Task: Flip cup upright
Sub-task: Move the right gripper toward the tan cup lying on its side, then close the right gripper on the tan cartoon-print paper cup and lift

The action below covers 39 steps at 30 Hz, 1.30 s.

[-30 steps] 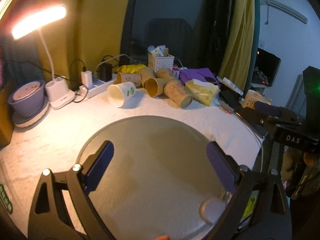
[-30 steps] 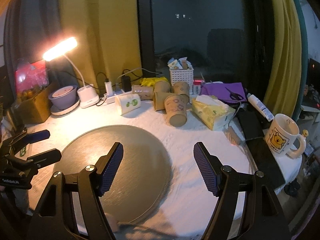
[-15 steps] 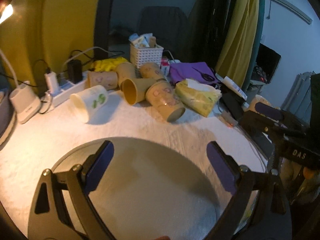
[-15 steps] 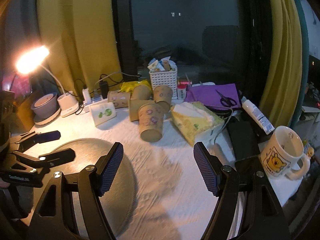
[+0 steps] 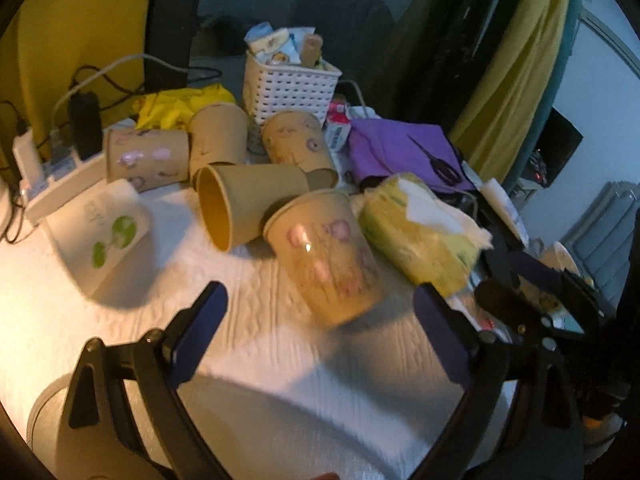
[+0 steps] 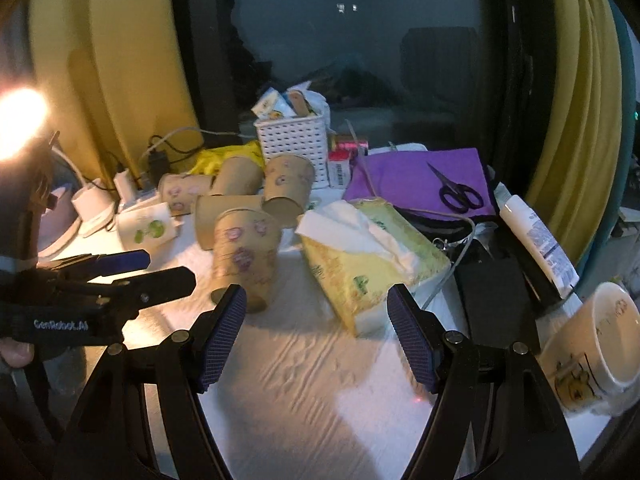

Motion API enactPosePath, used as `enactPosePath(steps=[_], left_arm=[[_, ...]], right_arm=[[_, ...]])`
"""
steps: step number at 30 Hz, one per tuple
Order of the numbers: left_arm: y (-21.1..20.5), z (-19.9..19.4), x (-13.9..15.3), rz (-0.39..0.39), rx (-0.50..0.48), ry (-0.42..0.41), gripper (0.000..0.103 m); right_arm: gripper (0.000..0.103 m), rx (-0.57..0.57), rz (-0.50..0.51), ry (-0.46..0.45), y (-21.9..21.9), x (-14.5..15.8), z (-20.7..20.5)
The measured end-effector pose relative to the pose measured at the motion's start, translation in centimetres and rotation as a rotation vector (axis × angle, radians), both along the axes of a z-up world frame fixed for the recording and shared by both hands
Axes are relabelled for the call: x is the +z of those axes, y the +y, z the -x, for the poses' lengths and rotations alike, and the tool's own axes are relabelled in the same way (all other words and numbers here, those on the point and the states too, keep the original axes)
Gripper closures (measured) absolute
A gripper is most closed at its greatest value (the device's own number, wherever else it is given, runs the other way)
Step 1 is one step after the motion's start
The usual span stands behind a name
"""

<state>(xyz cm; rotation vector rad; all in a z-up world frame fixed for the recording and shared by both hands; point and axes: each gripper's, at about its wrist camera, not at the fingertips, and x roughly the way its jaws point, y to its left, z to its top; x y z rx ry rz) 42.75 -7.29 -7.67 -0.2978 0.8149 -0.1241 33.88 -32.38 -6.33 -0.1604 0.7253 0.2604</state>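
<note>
Several brown paper cups lie or stand in a heap on the white cloth. The nearest one (image 5: 326, 256), with pink flower prints, stands upside down, wide end at the cloth; it also shows in the right wrist view (image 6: 244, 256). Another brown cup (image 5: 248, 206) lies on its side with its mouth toward me. A white cup with a green print (image 5: 104, 236) lies on its side at left. My left gripper (image 5: 320, 332) is open and empty, just short of the flowered cup. My right gripper (image 6: 316, 336) is open and empty, to the cup's right.
A yellow tissue pack (image 6: 368, 256) lies right of the cups. A white basket (image 5: 290, 84), purple cloth with scissors (image 6: 456, 192), power strip (image 5: 52, 184), lamp (image 6: 20, 120) and a yellow-print mug (image 6: 592, 344) surround the area. A grey round mat (image 5: 100, 440) lies near.
Both grippers have moved forward toward the cup heap, off the grey mat. The flowered cup now looms large between the left gripper's fingers. Both stay open.
</note>
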Motion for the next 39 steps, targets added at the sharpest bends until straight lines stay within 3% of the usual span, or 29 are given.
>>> enactPosePath(steps=[10, 15, 19, 31, 39], left_arm=[[-0.9, -4.4, -1.8, 0.030, -0.037, 0.057, 0.009], [-1.2, -5.2, -3.1, 0.033, -0.071, 0.105, 0.025], [-1.2, -5.1, -3.3, 0.043, -0.083, 0.108, 0.030], [-0.5, -0.3, -0.3, 0.025, -0.108, 0.013, 0.035], [-0.1, 6.0, 2.2, -0.015, -0.115, -0.067, 0.035]], right_arm=[[0.027, -0.047, -0.018, 0.027, -1.8, -1.3, -4.4], [0.027, -0.056, -0.024, 0.033, -2.2, -1.6, -5.0], [0.027, -0.060, -0.023, 0.035, -2.1, -1.6, -4.9], [0.027, -0.052, -0.017, 0.000, -0.8, 0.6, -2.0], [0.027, -0.041, -0.024, -0.019, 0.5, 2.1, 2.1]])
